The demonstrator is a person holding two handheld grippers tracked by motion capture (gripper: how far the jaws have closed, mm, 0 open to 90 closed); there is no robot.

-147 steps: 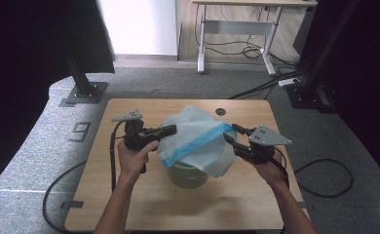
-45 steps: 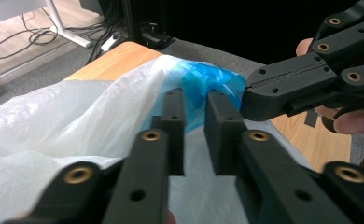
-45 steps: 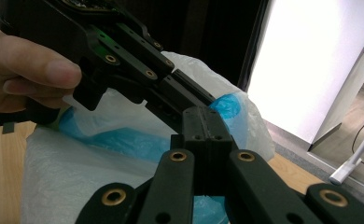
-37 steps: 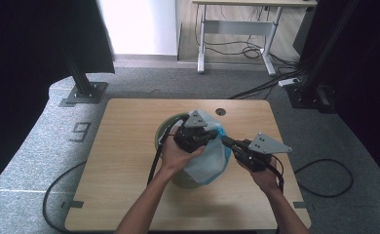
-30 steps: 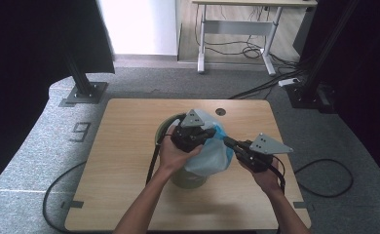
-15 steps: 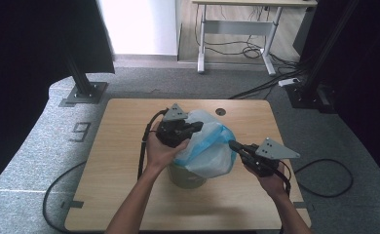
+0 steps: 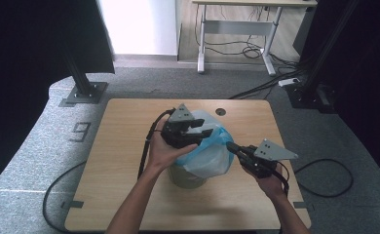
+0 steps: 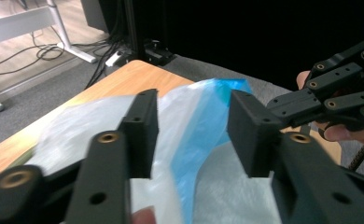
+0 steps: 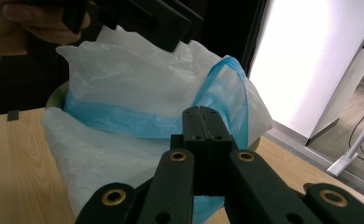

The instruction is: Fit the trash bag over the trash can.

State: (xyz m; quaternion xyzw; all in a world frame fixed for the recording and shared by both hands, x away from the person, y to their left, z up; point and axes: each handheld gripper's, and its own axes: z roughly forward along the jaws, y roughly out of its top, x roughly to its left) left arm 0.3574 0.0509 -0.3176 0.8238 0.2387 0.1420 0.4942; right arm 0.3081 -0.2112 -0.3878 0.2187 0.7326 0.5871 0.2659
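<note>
While my R gripper [image 9: 202, 116] pinches bag [image 7: 208, 151] on bin [image 7: 188, 176], L gripper [image 8: 192, 135] jaws just opened, bag between, untouched.

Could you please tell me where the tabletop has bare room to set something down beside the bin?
The table is bare along its whole left side and across the far edge up to the round hole. The middle is crowded: bin, white bag, left gripper and right gripper.
</note>
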